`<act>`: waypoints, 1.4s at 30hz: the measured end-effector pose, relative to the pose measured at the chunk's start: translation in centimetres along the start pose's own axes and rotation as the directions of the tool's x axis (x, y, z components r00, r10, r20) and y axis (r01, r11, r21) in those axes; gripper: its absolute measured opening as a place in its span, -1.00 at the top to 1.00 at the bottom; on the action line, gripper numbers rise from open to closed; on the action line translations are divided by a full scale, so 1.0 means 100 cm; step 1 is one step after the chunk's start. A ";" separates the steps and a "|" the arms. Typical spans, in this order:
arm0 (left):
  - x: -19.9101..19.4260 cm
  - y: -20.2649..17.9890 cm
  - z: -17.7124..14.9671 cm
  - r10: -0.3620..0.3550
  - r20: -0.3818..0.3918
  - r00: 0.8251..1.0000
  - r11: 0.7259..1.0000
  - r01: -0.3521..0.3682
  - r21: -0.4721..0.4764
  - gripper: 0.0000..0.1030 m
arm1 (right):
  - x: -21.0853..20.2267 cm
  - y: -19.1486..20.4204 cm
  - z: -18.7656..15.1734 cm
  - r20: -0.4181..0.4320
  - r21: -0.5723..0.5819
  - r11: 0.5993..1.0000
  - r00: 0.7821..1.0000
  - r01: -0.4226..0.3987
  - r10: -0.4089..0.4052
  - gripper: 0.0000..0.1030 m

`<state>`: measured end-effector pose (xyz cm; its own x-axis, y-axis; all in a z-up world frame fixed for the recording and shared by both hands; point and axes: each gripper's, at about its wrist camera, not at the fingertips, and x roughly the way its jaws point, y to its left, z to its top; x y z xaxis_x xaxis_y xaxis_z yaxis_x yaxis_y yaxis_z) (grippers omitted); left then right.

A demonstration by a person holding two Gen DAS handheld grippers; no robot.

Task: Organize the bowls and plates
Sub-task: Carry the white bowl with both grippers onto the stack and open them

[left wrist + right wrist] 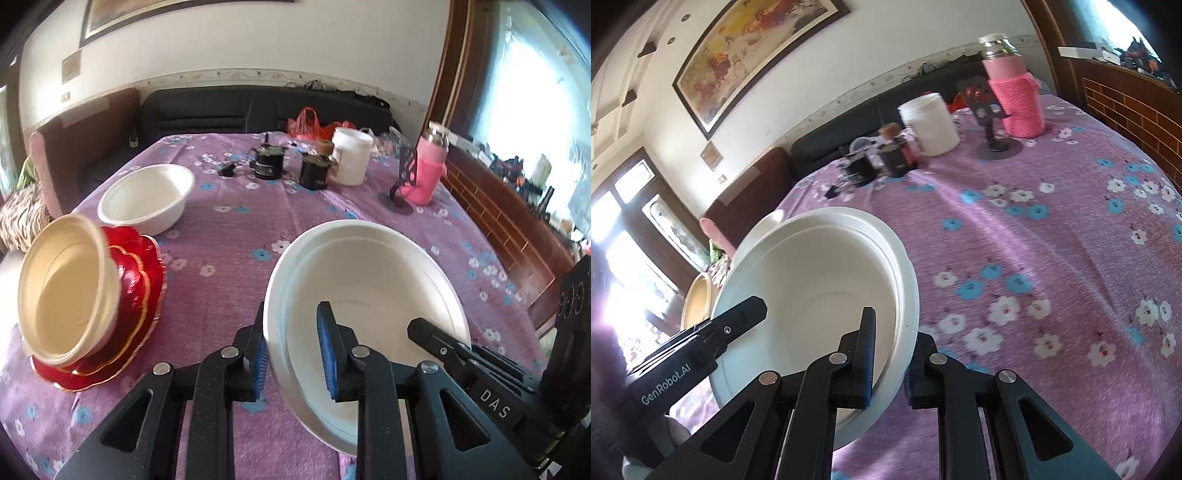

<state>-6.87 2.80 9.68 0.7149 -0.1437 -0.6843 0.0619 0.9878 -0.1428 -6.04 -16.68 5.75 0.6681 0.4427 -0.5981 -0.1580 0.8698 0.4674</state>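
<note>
A white bowl [373, 291] sits nested in another white bowl, and both grippers hold the pair above the purple flowered table. My left gripper [295, 354] is shut on its near left rim. My right gripper [890, 362] is shut on its right rim [905, 295]; one of its fingers shows inside the bowl in the left wrist view [432, 332]. A cream bowl [66, 288] lies tilted on a stack of red plates [140, 280] at the left. Another white bowl [147, 197] stands upright behind them.
At the far side of the table [229, 258] stand a white tub [351, 155], two dark jars [314, 170], a pink knit-covered bottle [428, 166], a black phone stand [402, 177] and a red bag [310, 125]. A dark sofa [240, 110] lies behind. A wooden cabinet [517, 236] runs along the right.
</note>
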 end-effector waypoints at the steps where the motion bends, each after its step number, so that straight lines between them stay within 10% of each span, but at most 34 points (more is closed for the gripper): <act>1: -0.007 0.005 0.000 0.002 0.013 1.000 1.000 -0.002 -0.008 0.55 | -0.001 0.005 0.000 0.001 -0.009 1.000 1.000 -0.001 0.001 0.74; 26: -0.056 0.221 0.021 0.254 0.063 0.965 0.925 -0.223 -0.309 0.54 | 0.103 0.240 0.015 -0.147 -0.321 0.942 0.988 -0.097 0.051 0.72; 42: -0.024 0.257 0.006 0.265 -0.005 0.964 0.907 -0.251 -0.337 0.54 | 0.157 0.260 -0.002 -0.203 -0.372 0.927 0.979 -0.049 -0.029 0.72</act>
<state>-6.60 28.60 8.06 0.7026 0.1229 -0.7009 -0.3580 0.9123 -0.1988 0.24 12.91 8.39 0.5105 0.4520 -0.7315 -0.4500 0.8653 0.2206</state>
